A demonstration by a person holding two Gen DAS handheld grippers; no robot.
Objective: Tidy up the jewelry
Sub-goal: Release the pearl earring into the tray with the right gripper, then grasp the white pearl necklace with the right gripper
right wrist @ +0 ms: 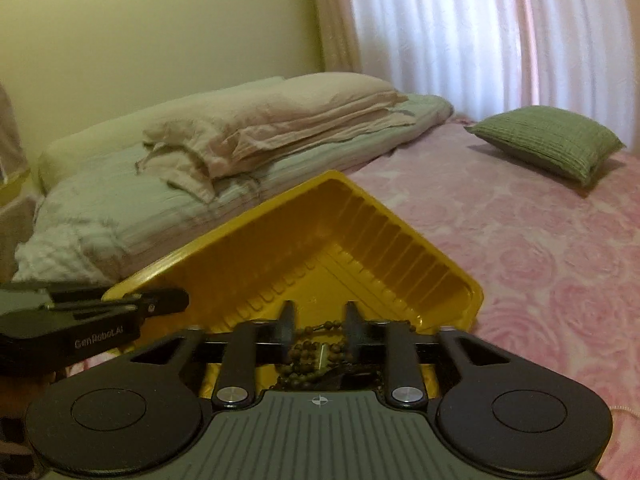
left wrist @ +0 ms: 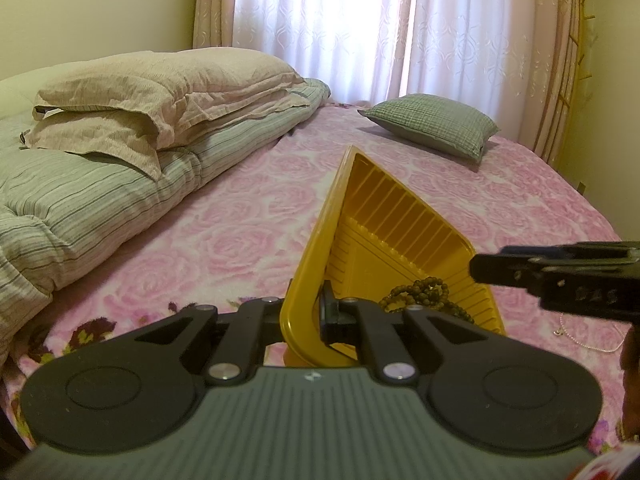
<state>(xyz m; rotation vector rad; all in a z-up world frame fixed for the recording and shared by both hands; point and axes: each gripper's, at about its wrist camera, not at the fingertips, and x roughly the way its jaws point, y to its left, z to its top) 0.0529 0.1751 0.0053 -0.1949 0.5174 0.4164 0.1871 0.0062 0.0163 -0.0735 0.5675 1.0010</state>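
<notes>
Pinching the near rim of the yellow tray, the left claw has its jaws pressed together on the thin plastic wall and holds the tray tipped up off the bed. Just inside that rim, at the tray's low near corner, lies the brown bead necklace, bunched in a loose heap. The right claw hovers over the same corner with its jaws spread, the beads showing between and below the fingers; no pad presses on them as far as the right wrist view shows. Right of the tray, on the pink rose bedspread, a thin pale chain lies apart from everything else.

The beads look light and limp, so they will likely drape and slide rather than hold shape; a pinch across several strands of the heap seems safer than one on a single bead. The chain looks finer and may slip or snag in the bedspread. The tray itself seems light and flexible, so its rim is the sensible hold.

Beyond the tray, a green cushion rests to its far right, and folded bedding is stacked to its far left.
</notes>
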